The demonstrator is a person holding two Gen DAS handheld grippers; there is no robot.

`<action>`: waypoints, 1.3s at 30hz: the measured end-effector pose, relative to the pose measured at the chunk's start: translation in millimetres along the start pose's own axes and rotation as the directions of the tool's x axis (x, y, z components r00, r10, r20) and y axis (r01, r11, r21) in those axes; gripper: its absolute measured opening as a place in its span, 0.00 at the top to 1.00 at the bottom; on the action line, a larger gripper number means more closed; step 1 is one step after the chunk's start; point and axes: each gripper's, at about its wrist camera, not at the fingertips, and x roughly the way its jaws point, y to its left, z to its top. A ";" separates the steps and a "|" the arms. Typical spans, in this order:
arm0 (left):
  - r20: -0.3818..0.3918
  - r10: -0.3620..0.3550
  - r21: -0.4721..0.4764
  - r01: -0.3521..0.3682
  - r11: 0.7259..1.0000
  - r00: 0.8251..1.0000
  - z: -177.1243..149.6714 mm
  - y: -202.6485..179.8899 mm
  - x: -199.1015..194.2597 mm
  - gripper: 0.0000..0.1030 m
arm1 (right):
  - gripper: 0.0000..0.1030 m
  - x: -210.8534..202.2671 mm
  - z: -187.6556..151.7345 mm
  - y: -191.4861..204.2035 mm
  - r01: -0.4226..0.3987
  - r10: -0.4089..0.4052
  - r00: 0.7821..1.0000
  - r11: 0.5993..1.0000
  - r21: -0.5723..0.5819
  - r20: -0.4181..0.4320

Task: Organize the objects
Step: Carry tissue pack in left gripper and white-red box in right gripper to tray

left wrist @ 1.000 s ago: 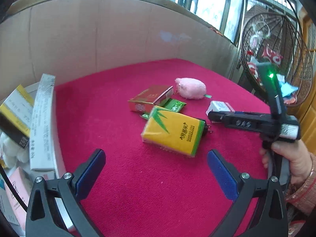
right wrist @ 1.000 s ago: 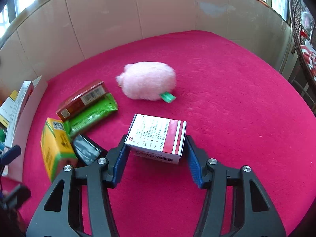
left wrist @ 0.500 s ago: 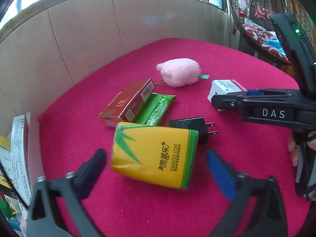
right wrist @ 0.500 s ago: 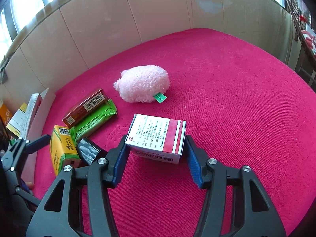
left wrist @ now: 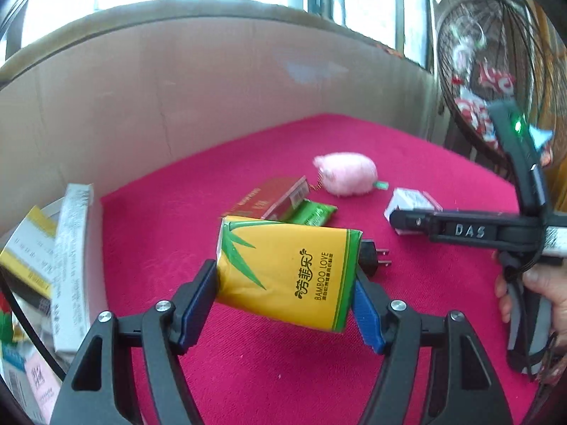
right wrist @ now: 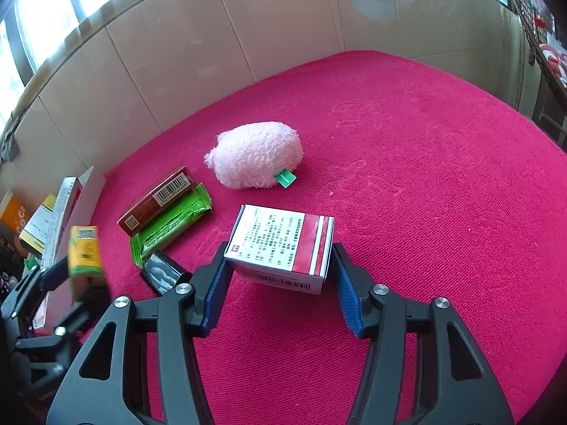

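Observation:
My left gripper [left wrist: 285,276] has its blue pads against both sides of a yellow bamboo tissue pack [left wrist: 290,248], and its jaws are closing on it. The pack hangs tilted above the red cloth [left wrist: 248,372]. In the right wrist view this pack [right wrist: 85,251] shows at the far left. My right gripper [right wrist: 280,258] is shut on a white and red medicine box [right wrist: 280,241], held just over the cloth. From the left wrist view that box [left wrist: 413,198] sits at the tip of the right gripper [left wrist: 400,217], with a hand on its handle.
A pink plush toy [right wrist: 257,156], a red-brown carton [right wrist: 157,200], a green packet [right wrist: 170,226] and a black plug adapter [right wrist: 163,272] lie on the cloth. A white bin [left wrist: 94,219] with several boxes stands at the left. A wire basket chair [left wrist: 478,71] is at the right.
My left gripper came up to the yellow tissue pack, closed from wide open onto its sides and raised it. The right gripper kept still with the medicine box.

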 end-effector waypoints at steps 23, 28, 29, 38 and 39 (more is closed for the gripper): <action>0.242 0.024 -0.187 0.022 0.982 0.970 12.8 48.3 -67.4 0.31 | 0.47 -3.4 -0.8 10.6 0.122 -0.120 0.992 0.992 -0.034 0.049; 0.267 0.072 -0.238 -0.007 0.971 0.961 14.6 69.4 -79.2 0.31 | 0.47 -12.1 -1.3 16.9 0.145 -0.139 0.986 0.988 -0.053 0.097; 0.271 0.079 -0.248 -0.010 0.969 0.959 15.0 73.3 -81.0 0.31 | 0.47 -13.3 -1.4 19.1 0.149 -0.142 0.985 0.987 -0.062 0.102; 0.296 0.131 -0.319 -0.031 0.947 0.946 14.1 102.1 -92.2 0.31 | 0.47 -34.4 2.6 52.9 0.091 -0.074 0.988 0.988 -0.122 0.137; 0.298 0.136 -0.324 -0.033 0.945 0.945 13.7 105.0 -93.7 0.31 | 0.47 -36.3 2.6 57.6 0.082 -0.064 0.988 0.988 -0.130 0.141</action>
